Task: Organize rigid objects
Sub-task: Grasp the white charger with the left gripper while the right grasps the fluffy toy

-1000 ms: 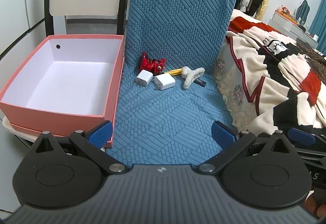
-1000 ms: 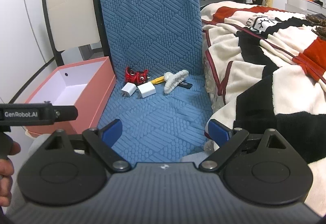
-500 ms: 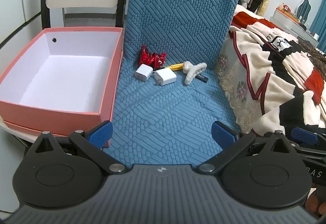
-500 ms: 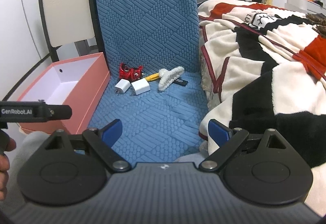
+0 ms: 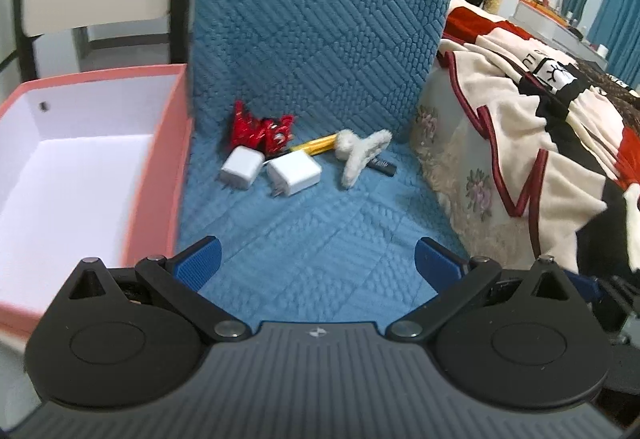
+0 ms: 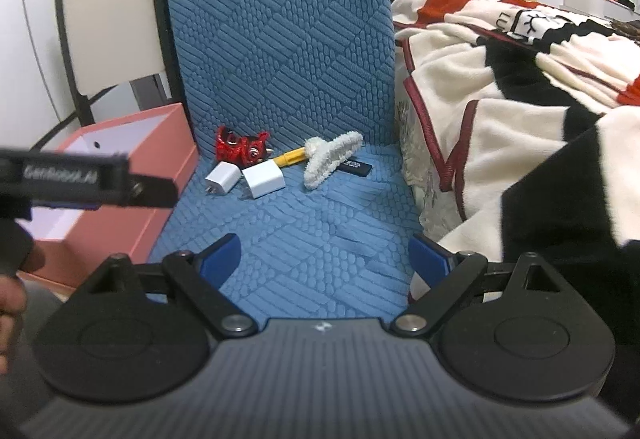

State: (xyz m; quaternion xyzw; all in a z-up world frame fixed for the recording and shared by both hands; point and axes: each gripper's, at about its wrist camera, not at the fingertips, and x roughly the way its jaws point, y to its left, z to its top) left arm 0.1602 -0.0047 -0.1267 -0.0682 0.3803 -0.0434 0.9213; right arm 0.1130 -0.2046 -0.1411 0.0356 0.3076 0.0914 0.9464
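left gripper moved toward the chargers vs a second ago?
Yes. The left gripper has come forward and down: the white chargers and the pink box loom larger.

Pink box [image 5: 160,175], blue textured cover [image 5: 320,39], 2 white chargers [image 5: 294,173], red clip [image 5: 260,129]

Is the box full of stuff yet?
Not yet. The pink box is empty. Both the left gripper and right gripper are open, holding nothing. The two white chargers, red clip, fluffy clip and yellow pen wait on the blue seat.
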